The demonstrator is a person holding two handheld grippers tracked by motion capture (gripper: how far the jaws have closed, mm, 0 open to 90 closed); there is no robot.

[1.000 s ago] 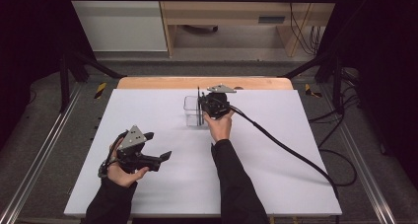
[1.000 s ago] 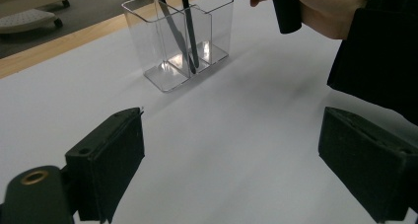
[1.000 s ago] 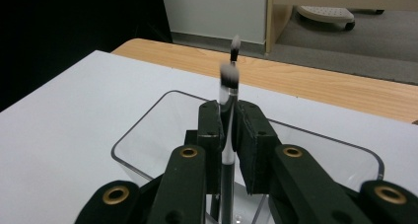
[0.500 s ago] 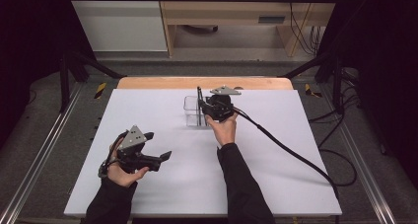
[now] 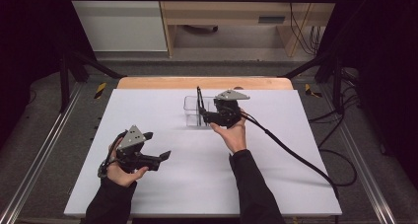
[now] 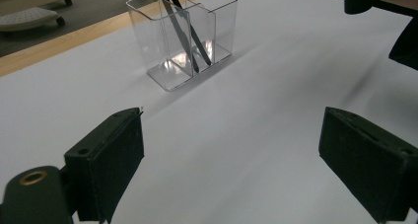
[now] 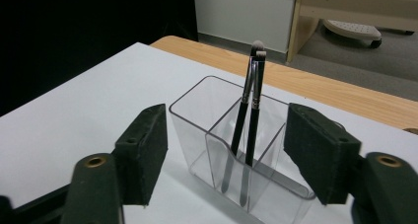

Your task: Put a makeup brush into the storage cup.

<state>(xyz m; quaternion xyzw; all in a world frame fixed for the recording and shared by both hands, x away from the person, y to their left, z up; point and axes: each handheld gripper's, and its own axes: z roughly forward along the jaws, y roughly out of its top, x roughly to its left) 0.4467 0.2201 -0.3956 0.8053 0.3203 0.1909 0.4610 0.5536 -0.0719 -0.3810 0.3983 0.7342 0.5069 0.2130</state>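
A clear plastic holder (image 5: 198, 111) with two compartments is seen standing toward the far middle of the white desk (image 5: 162, 184), and two black brushes (image 7: 249, 105) are propped in it, bristles up, leaning against each other near the divider. The right gripper (image 5: 207, 116) is held just beside the holder on its right in the high view; its jaws have just been opening and now stand apart, with the holder and the brushes seen between them in the right gripper view but not pressed by either pad. The left gripper (image 5: 165, 156) is held low over the near left part of the desk, well apart from the holder, its jaws spread wide with nothing between them. The desk surface is covered by a plain white sheet, with a strip of light wood (image 5: 204, 82) left bare along the far edge. Beyond it a grey floor (image 5: 236, 41), a pale cabinet (image 5: 118, 21) and a wooden bench (image 5: 231, 9) are seen, and black cables (image 5: 300, 31) hang at the far right
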